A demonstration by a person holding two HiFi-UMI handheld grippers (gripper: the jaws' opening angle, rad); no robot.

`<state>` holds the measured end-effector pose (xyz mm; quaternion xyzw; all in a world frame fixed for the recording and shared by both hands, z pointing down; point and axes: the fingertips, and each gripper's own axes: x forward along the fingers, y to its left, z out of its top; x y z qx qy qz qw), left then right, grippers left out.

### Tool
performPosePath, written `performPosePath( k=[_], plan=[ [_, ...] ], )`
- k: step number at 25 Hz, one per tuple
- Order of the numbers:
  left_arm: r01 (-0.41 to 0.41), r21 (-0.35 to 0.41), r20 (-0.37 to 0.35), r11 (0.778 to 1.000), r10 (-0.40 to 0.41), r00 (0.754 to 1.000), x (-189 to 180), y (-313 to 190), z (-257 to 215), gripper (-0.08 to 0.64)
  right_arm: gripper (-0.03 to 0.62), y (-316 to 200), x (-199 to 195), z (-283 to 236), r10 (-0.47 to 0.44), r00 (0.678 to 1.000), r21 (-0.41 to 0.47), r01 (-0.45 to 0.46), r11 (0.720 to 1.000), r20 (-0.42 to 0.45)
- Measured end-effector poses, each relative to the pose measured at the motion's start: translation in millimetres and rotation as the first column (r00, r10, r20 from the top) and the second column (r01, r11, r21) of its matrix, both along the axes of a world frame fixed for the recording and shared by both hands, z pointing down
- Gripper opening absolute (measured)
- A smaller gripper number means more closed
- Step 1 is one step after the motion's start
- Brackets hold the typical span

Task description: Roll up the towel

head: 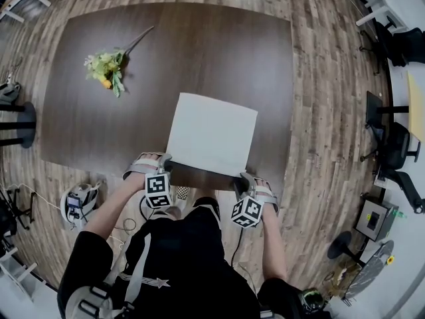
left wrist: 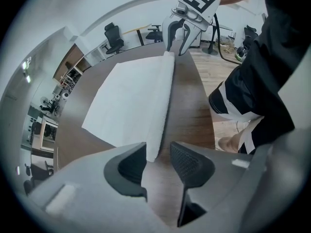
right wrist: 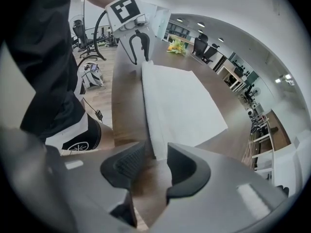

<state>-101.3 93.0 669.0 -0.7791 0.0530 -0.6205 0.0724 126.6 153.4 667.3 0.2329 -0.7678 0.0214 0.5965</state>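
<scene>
A white towel [head: 212,131] lies flat on the dark wooden table [head: 199,45], with its near edge turned over into a narrow roll [left wrist: 163,101] along the table's front edge. My left gripper [head: 166,161] stands at the roll's left end and my right gripper [head: 244,178] at its right end. In the left gripper view the jaws of the left gripper [left wrist: 158,161] stand apart, with the roll's tip between them and bare table showing beside it. In the right gripper view the right gripper [right wrist: 155,161] is likewise open around the other tip of the towel [right wrist: 180,101].
A bunch of yellow and green flowers [head: 106,68] lies on the table's far left. Office chairs [head: 398,151] and desks stand to the right on the wooden floor. A white device with cables [head: 80,201] lies on the floor at my left.
</scene>
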Motion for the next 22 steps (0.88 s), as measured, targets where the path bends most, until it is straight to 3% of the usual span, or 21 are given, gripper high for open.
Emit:
performPosePath(
  k=[3,12,16,22],
  plan=[
    [0.0,0.017,0.007,1.0,0.0,1.0,-0.6,-4.6,2.3,0.127,0.146,-0.4,-1.5,5.2,-0.013,1.0,-0.01,0.013,1.0,0.0],
    [-0.021,0.0,0.042,1.0,0.021,0.999,5.0,-13.2,12.4,0.119,0.107,-8.0,3.8,14.6,-0.043,0.999,-0.038,0.043,0.998,-0.005],
    [-0.027,-0.005,0.051,1.0,0.027,0.998,5.1,-13.0,13.4,0.06,0.077,-11.1,3.6,15.3,-0.056,0.998,-0.046,0.055,0.997,-0.005],
    [-0.028,0.016,0.06,0.999,0.027,0.998,4.7,-11.8,12.0,0.037,0.036,-10.6,5.1,14.6,-0.074,0.997,-0.017,0.074,0.997,-0.024]
  ],
)
